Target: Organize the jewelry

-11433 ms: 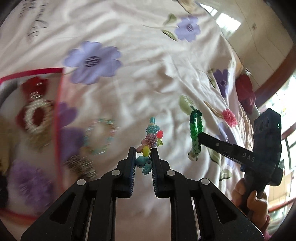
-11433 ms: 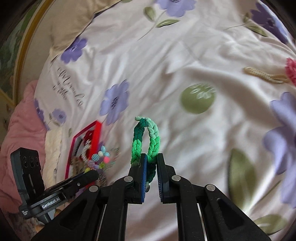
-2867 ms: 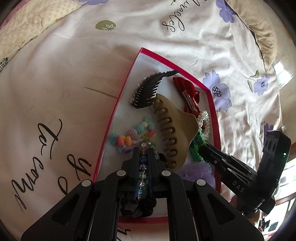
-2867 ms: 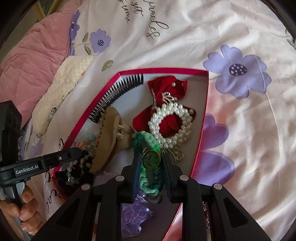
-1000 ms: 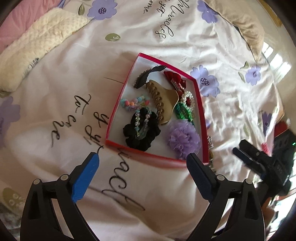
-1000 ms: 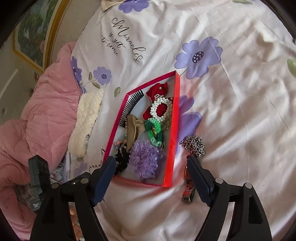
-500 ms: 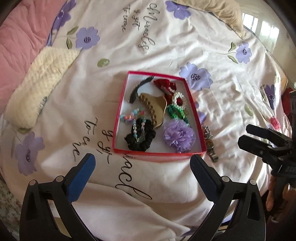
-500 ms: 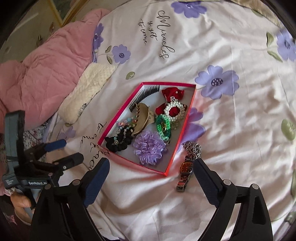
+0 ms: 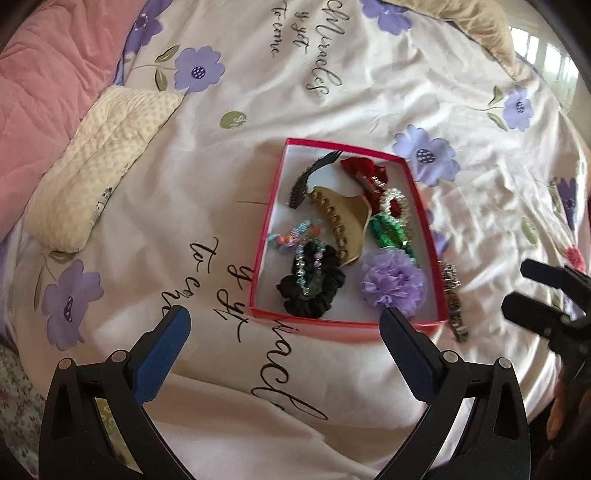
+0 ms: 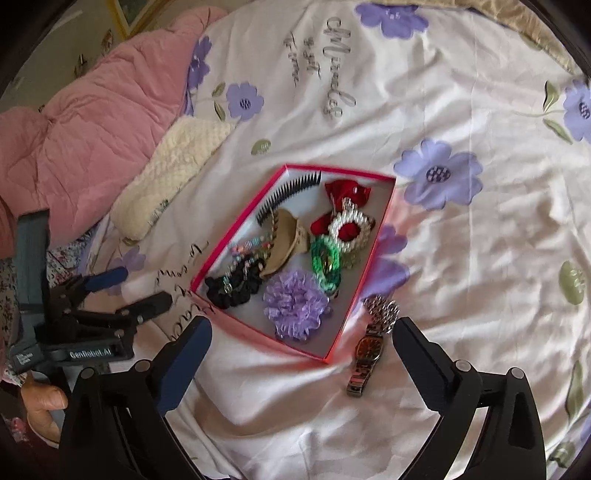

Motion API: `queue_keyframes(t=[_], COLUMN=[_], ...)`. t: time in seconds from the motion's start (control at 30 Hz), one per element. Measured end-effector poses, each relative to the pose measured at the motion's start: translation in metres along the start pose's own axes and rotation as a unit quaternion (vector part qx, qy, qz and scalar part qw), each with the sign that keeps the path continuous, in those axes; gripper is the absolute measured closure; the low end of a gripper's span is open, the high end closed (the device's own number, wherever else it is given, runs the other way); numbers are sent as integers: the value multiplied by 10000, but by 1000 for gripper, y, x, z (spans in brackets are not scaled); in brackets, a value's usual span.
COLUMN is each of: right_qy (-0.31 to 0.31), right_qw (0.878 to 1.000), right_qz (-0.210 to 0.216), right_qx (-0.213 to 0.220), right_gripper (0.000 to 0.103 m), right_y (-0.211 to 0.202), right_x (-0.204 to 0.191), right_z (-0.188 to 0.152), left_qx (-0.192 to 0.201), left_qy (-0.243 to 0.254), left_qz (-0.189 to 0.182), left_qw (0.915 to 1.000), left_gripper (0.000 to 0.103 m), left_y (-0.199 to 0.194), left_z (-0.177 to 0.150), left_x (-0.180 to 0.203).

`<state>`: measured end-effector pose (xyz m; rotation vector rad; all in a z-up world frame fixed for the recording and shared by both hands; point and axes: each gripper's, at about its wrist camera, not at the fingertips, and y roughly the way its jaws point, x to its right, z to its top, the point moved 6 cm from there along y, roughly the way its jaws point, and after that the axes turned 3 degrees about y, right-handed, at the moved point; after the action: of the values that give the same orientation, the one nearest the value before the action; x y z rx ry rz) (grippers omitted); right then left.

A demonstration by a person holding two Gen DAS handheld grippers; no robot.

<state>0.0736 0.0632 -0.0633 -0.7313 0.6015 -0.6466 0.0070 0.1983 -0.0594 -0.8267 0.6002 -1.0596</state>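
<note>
A red box [image 9: 268, 221] lies on the flowered sheet. In it are a black comb [image 9: 306, 177], a tan claw clip [image 9: 343, 218], a pearl bracelet [image 9: 395, 203] on a red bow, a green braided bracelet [image 9: 389, 230], a colourful bead bracelet [image 9: 291, 236], a black scrunchie [image 9: 310, 284] and a purple flower scrunchie [image 10: 295, 304]. A watch [image 10: 367, 352] and a chain [image 10: 382, 310] lie outside, by the box's right wall. My left gripper [image 9: 285, 314] hangs open above the box's near edge. The right gripper [image 10: 303, 325] is opening its jaws, and nothing is between them.
A cream knitted cushion [image 9: 96, 162] and a pink quilt [image 10: 81, 140] lie left of the box. A beige pillow [image 9: 469, 22] sits at the far right. A hand [image 10: 40, 402] holds the left gripper's grip. The sheet falls away at the near edge.
Both grippers have lifted back from the box, which now looks smaller and squarer in view. The right jaws have spread wider. The box's contents have not moved.
</note>
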Motion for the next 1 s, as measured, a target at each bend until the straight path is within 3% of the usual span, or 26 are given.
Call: queue_keyframes(t=[0.27,1.0], right_qy=[44,132], right_qw=[9996,9991], right_qz=[-9,112], right_qx=[-270,-392], right_gripper=[3,3], right_y=[28,42], right_x=[3,12], right_z=[-13,-10], left_qx=[-132,-105], left_qy=[123,160], left_qz=[150,236], left_qw=[9997,9995], left_gripper=[0,0], left_y=[15,17], left_z=[-5,2], left_x=[5,5])
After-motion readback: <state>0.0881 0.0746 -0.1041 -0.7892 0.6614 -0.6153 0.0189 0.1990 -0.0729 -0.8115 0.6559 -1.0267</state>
